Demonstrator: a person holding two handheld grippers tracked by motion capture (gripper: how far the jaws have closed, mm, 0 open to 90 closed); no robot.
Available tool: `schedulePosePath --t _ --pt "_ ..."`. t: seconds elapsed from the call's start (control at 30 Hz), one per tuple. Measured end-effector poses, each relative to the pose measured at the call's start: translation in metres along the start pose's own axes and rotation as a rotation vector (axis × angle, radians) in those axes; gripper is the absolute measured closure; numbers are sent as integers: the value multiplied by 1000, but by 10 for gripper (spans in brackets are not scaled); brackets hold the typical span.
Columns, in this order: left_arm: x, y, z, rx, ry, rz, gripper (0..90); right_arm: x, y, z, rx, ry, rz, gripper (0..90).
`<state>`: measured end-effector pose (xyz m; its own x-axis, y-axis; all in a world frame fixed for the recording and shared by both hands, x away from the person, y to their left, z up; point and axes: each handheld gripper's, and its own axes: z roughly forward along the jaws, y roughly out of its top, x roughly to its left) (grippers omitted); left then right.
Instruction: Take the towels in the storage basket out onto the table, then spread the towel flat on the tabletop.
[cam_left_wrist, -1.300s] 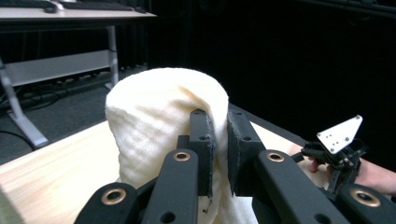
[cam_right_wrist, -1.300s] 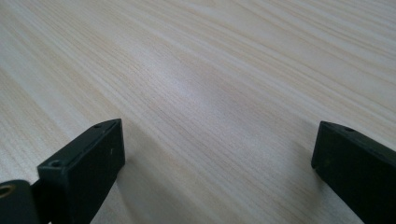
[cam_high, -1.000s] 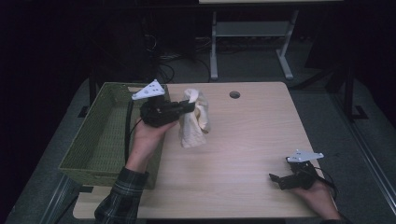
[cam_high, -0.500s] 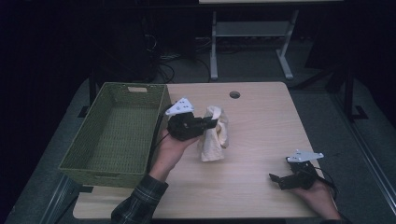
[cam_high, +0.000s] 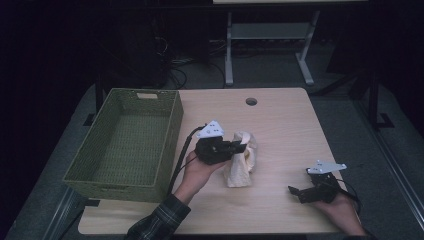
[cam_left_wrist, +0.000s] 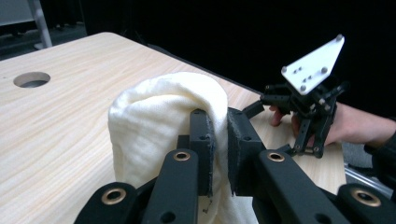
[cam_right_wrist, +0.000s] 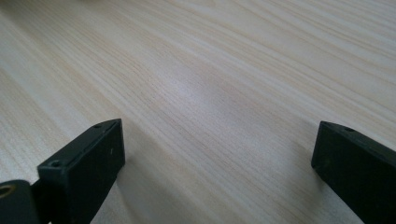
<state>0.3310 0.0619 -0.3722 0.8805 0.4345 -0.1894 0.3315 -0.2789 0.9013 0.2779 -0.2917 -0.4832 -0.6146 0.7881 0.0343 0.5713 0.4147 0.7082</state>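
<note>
a dark room surrounds a pale wooden table (cam_high: 280, 125), with the legs of a metal stand (cam_high: 270, 45) and loose cables on the floor behind it. at the left edge of the table sits a green woven basket (cam_high: 172, 125), nothing in it. just right of the basket, well apart from its wall, the left hand-held gripper (cam_high: 240, 146) is clenched on a cream cloth (cam_high: 240, 167), which is bunched up and rests on the table near the middle. a round cable hole (cam_high: 251, 101) lies farther back. toward the front right corner the right hand-held gripper (cam_high: 295, 192) rests low on the bare wood, well apart from the cloth, with nothing between the 2.

the left gripper view shows what the high view cannot: the 2 black jaws stand close together with a fold of the cloth (cam_left_wrist: 159, 116) pinched between them, the rest of it humped up on 1 side, and the other hand with its hand-held gripper (cam_left_wrist: 261, 105) beyond. the right gripper view shows its own jaws released, standing wide apart over plain table (cam_right_wrist: 210, 93), gripping nothing.
</note>
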Motion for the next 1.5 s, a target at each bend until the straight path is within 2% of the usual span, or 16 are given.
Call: schedulePosePath --t 0.17,0.27,0.57,0.77,0.87,0.97,1.17,1.5 --pt "6 -16 11 33 -5 12 814 0 0 0 -1 0 -1 23" --pt "11 -26 19 66 17 19 813 0 0 0 0 0 0 23" --pt "20 -42 29 108 39 14 811 0 0 0 0 0 -1 23" --pt "26 -52 34 154 55 18 798 0 0 0 0 0 0 23" --pt "27 -54 36 164 65 23 725 0 0 0 0 0 0 23" --pt "25 -52 33 169 83 43 581 0 0 0 0 -1 0 23" --pt "23 -46 25 157 65 50 427 0 0 0 0 0 0 23" --pt "18 -49 2 156 110 64 402 0 0 0 1 0 0 23"
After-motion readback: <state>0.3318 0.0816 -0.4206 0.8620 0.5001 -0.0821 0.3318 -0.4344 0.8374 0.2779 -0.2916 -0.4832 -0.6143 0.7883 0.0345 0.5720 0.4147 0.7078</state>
